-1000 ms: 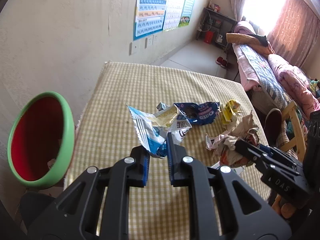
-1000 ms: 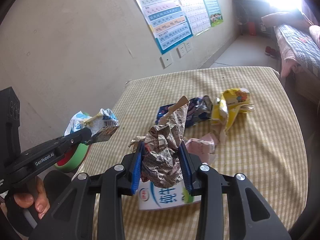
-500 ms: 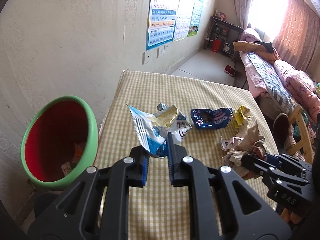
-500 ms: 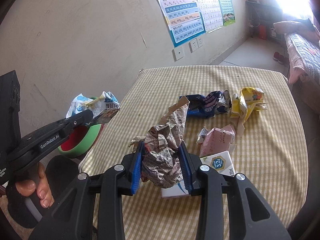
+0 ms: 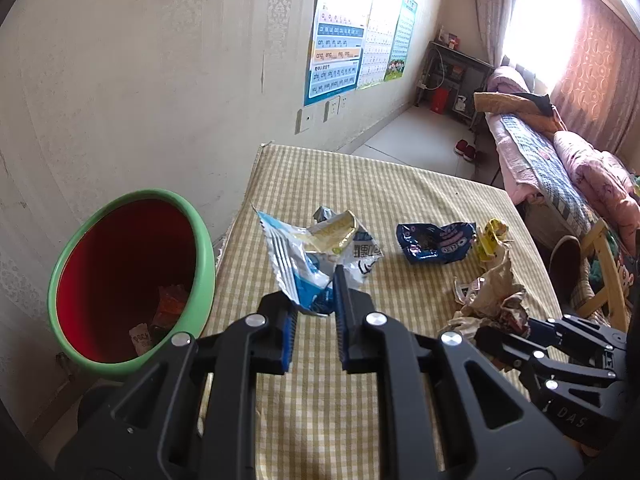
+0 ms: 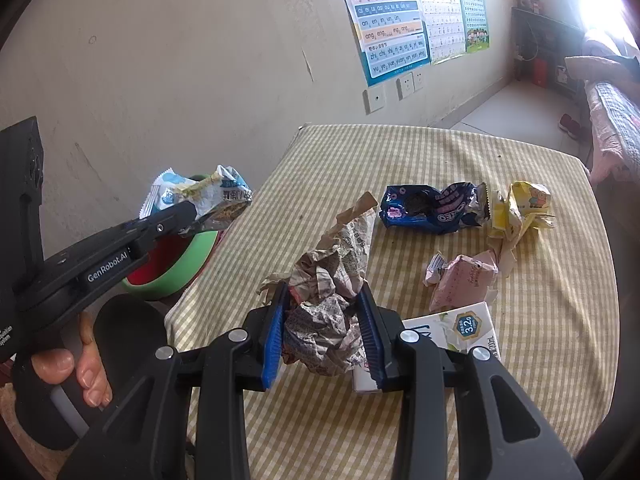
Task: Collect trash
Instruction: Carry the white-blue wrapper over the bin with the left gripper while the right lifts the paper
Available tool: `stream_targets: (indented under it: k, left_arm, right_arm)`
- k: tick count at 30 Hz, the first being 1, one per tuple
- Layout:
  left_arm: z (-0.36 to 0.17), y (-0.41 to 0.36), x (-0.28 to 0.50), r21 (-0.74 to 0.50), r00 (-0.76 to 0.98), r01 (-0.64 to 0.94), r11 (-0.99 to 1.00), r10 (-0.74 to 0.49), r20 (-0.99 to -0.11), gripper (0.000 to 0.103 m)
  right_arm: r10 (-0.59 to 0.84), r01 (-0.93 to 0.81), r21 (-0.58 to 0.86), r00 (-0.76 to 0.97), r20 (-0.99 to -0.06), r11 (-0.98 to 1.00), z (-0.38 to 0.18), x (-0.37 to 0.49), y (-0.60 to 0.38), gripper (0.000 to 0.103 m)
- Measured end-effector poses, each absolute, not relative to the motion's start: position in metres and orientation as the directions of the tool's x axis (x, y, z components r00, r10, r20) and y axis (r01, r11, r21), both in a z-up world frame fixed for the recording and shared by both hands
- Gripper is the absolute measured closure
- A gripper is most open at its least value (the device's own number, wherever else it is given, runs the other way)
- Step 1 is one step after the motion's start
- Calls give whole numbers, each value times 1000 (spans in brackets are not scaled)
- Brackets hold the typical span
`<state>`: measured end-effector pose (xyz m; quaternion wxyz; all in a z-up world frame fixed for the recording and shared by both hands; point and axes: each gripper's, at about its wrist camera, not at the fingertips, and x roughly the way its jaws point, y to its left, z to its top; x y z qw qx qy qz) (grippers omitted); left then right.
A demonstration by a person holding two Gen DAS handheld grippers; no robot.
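Left wrist view: my left gripper (image 5: 314, 312) pinches the blue-white wrapper (image 5: 304, 264) near the table's (image 5: 360, 184) left edge beside the bin (image 5: 132, 280); my right gripper (image 6: 324, 320) clamps crumpled newspaper (image 6: 328, 292), both lifted for dumping.

We see charts (image 5: 338, 54) on the wall, with sockets (image 5: 320, 112) just below them. Well beyond the charts, a bed (image 5: 560, 160) with pink bedding lies under curtains (image 5: 592, 80), red slippers (image 5: 466, 149) beside it.
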<state>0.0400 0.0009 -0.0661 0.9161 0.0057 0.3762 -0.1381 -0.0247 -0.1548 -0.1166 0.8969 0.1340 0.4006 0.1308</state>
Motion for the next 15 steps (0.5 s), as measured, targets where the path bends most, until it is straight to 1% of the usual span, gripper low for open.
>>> stream_targets:
  k: [15]
  left_arm:
    - [-64, 23, 41, -121, 694, 222, 968, -244, -678, 88]
  right_arm:
    - [350, -173, 313, 625, -698, 934, -114, -12, -130, 68]
